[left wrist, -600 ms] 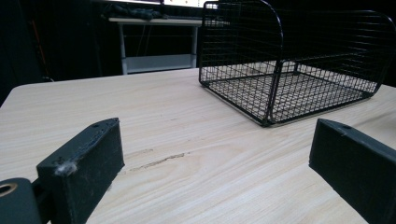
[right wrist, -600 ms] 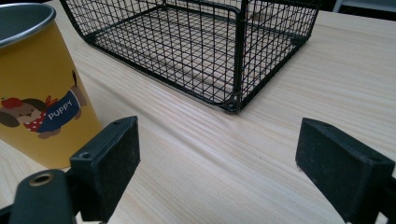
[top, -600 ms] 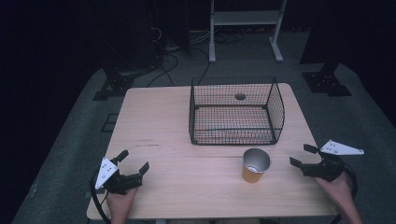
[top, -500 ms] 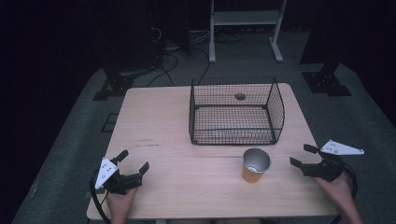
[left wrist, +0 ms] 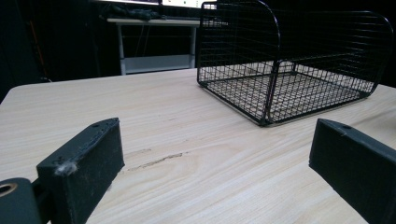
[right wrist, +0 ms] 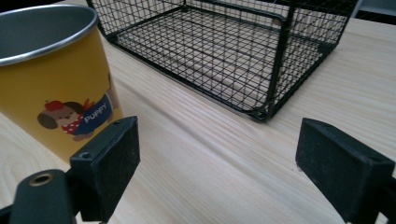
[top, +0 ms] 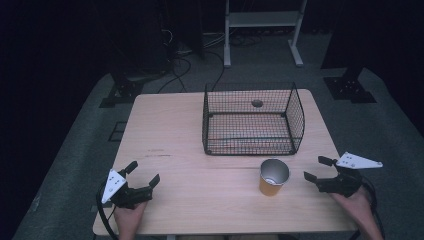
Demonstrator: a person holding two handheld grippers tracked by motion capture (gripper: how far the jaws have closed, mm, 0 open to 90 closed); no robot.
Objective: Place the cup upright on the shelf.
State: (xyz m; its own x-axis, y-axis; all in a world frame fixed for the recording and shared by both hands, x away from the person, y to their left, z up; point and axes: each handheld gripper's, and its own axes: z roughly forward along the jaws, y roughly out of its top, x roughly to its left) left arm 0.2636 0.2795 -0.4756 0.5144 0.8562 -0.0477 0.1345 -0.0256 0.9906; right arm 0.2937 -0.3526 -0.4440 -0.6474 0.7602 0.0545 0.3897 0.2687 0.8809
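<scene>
The yellow cup (top: 273,176) stands upright on the counter (top: 170,135), just in front of the wire basket (top: 252,119). Its side reads "Puppy" beside a cartoon dog. The right tongs (top: 316,169) near it and the left tongs (top: 143,174) gape wide, holding nothing.

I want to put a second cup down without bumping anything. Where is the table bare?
The widest bare stretch lies left of the wire basket, running down to the left gripper. A smaller patch sits between that gripper and the yellow cup. It is tight between cup, basket and right gripper.
</scene>
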